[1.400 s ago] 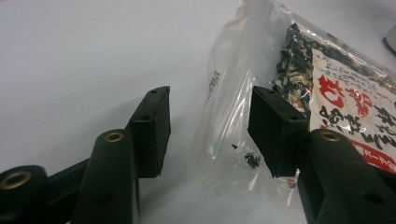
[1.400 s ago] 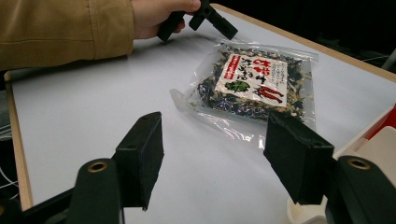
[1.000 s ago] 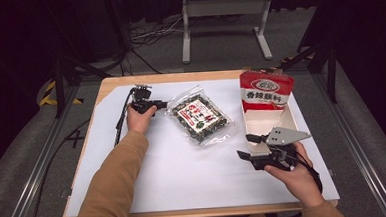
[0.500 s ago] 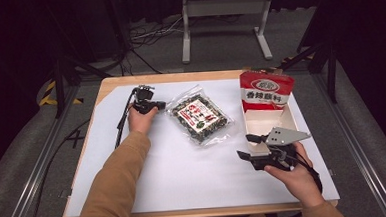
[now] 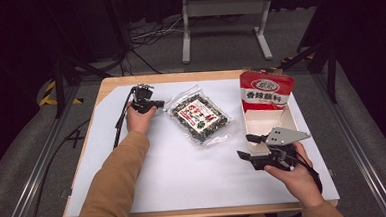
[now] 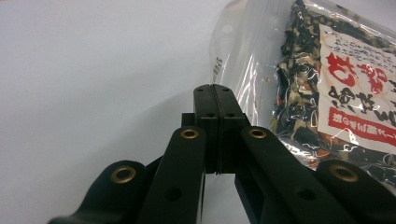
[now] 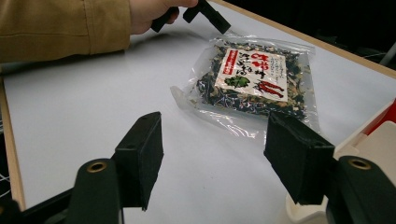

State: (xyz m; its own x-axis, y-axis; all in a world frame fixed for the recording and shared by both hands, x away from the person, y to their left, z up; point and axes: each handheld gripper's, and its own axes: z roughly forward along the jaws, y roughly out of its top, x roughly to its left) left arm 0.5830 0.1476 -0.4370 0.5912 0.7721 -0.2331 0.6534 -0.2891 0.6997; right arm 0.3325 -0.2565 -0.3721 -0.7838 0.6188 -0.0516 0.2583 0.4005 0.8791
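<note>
A clear bag of dark dried snack with a red-and-white label (image 5: 199, 115) lies flat on the white table sheet (image 5: 185, 184). My left gripper (image 5: 158, 104) sits at the bag's near-left corner. Its jaws have just been closing and are now pressed together (image 6: 213, 88). The bag's clear film edge (image 6: 224, 56) runs into the seam between them. The bag (image 7: 252, 74) also lies ahead in the right gripper view, with the left gripper (image 7: 219, 23) at its far corner. My right gripper (image 5: 246, 146) stands open to the bag's right, nothing between its pads (image 7: 219, 154).
A red-and-white carton (image 5: 266, 89) stands open at the back right, its white tray (image 5: 251, 119) lying toward my right gripper. The carton's white edge (image 7: 373, 140) is close beside the right jaw. Cables and a metal stand (image 5: 224, 17) are beyond the table.
</note>
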